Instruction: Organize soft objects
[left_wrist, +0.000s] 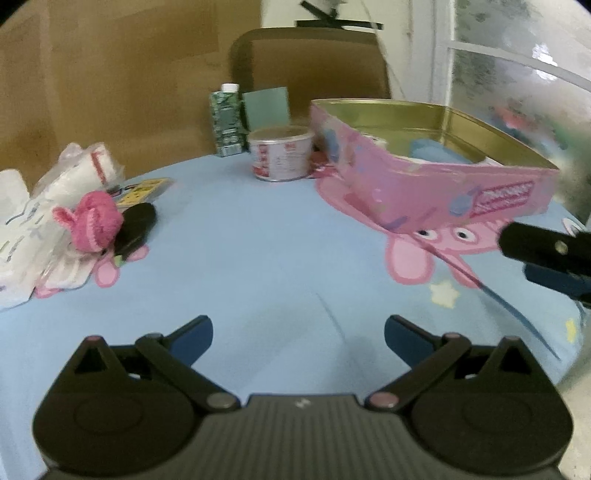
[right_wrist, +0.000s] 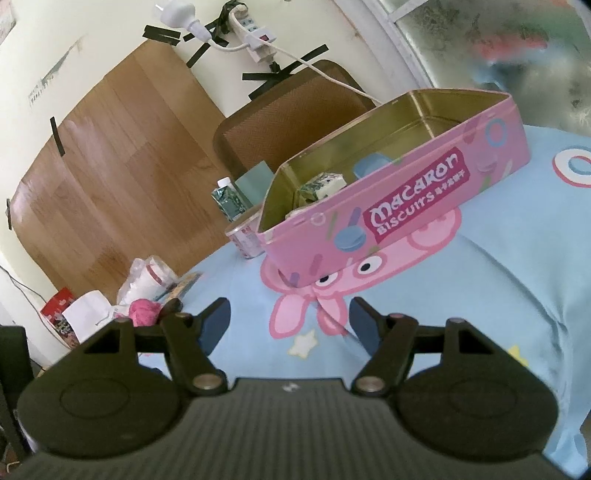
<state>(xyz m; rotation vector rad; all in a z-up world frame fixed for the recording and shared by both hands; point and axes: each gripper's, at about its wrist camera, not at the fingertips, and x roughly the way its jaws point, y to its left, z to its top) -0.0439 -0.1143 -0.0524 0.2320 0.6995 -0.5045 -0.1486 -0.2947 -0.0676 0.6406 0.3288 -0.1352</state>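
A pink fluffy soft toy (left_wrist: 92, 221) lies at the left of the blue tablecloth, beside white plastic-wrapped packs (left_wrist: 44, 206). It also shows small in the right wrist view (right_wrist: 142, 312). An open pink Macaron Biscuits tin (left_wrist: 424, 177) stands at the right, holding a blue object and small packs; it also fills the middle of the right wrist view (right_wrist: 388, 206). My left gripper (left_wrist: 298, 338) is open and empty above the cloth, well short of the toy. My right gripper (right_wrist: 290, 321) is open and empty in front of the tin; its fingers (left_wrist: 546, 247) show at the right edge.
A black object (left_wrist: 135, 225) lies against the pink toy, with a yellow card (left_wrist: 144, 190) behind. A white and red cup (left_wrist: 282, 153), a green carton (left_wrist: 227, 122) and a brown chair (left_wrist: 314, 62) stand at the far side. The table edge curves at the right.
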